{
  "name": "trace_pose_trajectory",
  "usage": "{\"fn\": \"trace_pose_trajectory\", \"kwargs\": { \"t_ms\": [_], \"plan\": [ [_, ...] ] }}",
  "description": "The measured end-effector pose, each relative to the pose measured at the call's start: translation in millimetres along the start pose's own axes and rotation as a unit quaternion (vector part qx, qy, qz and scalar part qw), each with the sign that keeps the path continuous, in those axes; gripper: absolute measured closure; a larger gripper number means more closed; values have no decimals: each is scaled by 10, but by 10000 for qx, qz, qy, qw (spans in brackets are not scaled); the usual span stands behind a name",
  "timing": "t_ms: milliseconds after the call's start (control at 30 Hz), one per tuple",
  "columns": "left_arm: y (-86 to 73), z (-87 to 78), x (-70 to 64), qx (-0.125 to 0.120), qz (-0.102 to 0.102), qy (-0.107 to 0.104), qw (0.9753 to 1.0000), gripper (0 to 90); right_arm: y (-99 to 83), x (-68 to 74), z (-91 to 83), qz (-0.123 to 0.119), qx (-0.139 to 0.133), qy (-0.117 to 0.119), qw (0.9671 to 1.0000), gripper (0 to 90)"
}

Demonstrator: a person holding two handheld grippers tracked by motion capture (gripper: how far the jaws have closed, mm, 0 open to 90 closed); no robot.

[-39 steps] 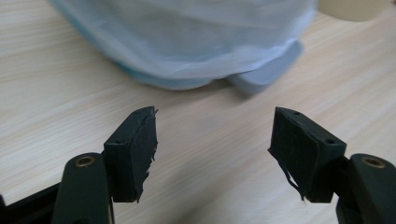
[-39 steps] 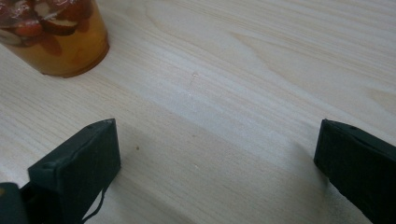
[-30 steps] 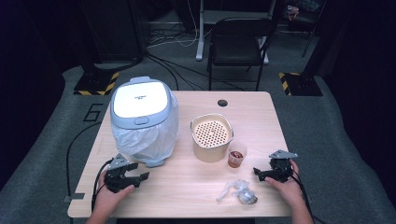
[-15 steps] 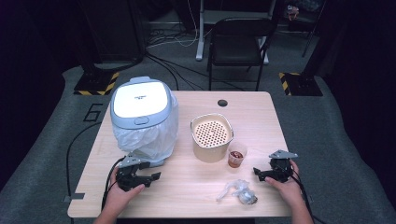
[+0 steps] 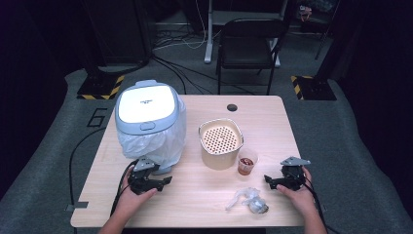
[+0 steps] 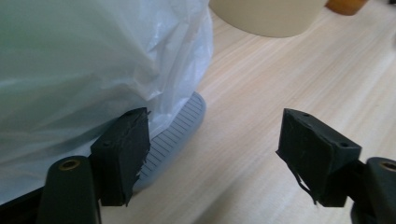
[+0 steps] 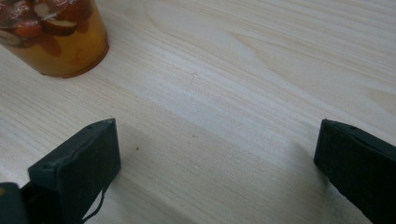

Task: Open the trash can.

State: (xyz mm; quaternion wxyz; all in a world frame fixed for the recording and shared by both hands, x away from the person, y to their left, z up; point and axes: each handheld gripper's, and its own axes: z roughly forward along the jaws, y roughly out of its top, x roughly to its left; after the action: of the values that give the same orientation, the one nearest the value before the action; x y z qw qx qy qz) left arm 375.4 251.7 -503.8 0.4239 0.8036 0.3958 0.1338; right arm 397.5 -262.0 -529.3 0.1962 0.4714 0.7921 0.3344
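A grey-blue bin (image 5: 146, 109) with a white lid and a clear plastic liner (image 5: 160, 141) stands at the table's left. My left gripper (image 5: 165, 181) rests open on the table just in front of it. In the left gripper view the liner (image 6: 93, 60) and the bin's ribbed grey foot pedal (image 6: 180, 123) lie close beyond the left jaw. My right gripper (image 5: 268, 179) sits open near the right front edge. A clear cup of brownish food (image 5: 247, 160) stands to its left; the cup (image 7: 51, 37) shows at upper left in the right gripper view.
A cream perforated basket (image 5: 220, 142) stands mid-table beside the cup. Crumpled clear plastic (image 5: 248, 199) lies near the front edge. A dark round grommet (image 5: 232, 107) marks the far side. A black chair (image 5: 246, 44) stands behind the wooden table (image 5: 204, 195).
My left gripper has slid right along the front of the bin and now points toward the table's middle. The right gripper has stayed put.
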Motion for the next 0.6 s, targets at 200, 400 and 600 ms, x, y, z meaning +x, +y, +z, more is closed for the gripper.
{"fn": "trace_pose_trajectory", "kwargs": {
  "t_ms": [200,400,600],
  "plan": [
    [44,42,104,48,763,325,9965,222,0,0,0,-2,-1,-1,10000,0],
    [36,36,83,29,690,308,9971,222,0,0,0,-1,-3,0,10000,0],
    [33,-3,28,-44,767,40,9970,223,0,0,0,-2,-1,0,10000,0]
  ]
}}
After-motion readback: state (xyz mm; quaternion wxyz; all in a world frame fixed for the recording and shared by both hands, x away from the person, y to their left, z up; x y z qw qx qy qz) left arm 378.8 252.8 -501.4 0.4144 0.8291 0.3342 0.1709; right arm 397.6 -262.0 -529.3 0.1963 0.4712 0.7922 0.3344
